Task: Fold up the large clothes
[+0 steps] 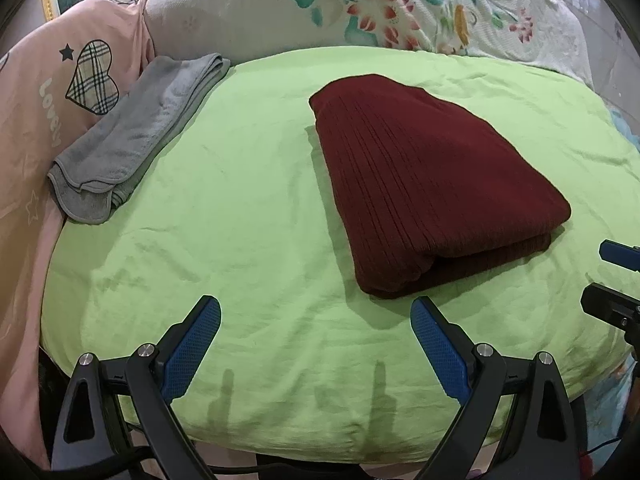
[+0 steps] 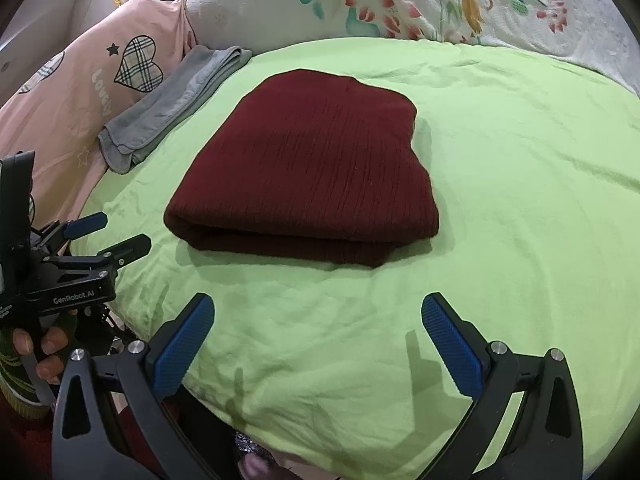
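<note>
A dark red ribbed garment [image 1: 432, 184] lies folded into a thick rectangle on the green bed sheet [image 1: 240, 240]; it also shows in the right wrist view [image 2: 308, 184]. My left gripper [image 1: 316, 320] is open and empty, above the sheet near the front edge, to the left of the garment's near corner. My right gripper [image 2: 318, 316] is open and empty, just in front of the garment's folded near edge. The left gripper also shows at the left of the right wrist view [image 2: 110, 232], open. The right gripper's tips show at the right edge of the left wrist view [image 1: 612, 276].
A folded grey towel [image 1: 132, 136] lies at the sheet's left edge, also seen in the right wrist view [image 2: 172, 108]. A pink heart-print quilt [image 1: 52, 92] is on the left. A floral cover [image 1: 400, 4] is piled behind. The sheet's front edge [image 1: 320, 444] drops off close to me.
</note>
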Available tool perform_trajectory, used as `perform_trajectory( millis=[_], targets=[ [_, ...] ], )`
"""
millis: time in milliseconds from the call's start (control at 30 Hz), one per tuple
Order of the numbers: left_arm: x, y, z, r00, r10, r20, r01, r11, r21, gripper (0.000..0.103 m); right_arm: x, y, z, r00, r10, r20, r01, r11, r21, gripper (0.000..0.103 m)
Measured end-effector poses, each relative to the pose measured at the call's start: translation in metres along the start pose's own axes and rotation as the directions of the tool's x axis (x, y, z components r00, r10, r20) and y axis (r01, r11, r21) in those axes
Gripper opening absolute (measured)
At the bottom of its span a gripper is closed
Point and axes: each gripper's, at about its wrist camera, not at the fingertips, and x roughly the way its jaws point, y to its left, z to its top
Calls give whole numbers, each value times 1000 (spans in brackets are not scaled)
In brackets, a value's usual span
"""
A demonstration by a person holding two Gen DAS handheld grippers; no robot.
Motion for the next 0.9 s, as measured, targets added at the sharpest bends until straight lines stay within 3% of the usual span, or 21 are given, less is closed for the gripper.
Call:
perform_trajectory(
  millis=[400,900],
  targets=[
    [-28,8,8,997,-58,58,60,998,-25,96,-6,8,18,1000,-3,21,3,1000,-29,103],
    [-30,0,2,996,-81,35,80,997,7,96,-10,10,13,1000,-10,5,10,1000,-26,103]
  ],
)
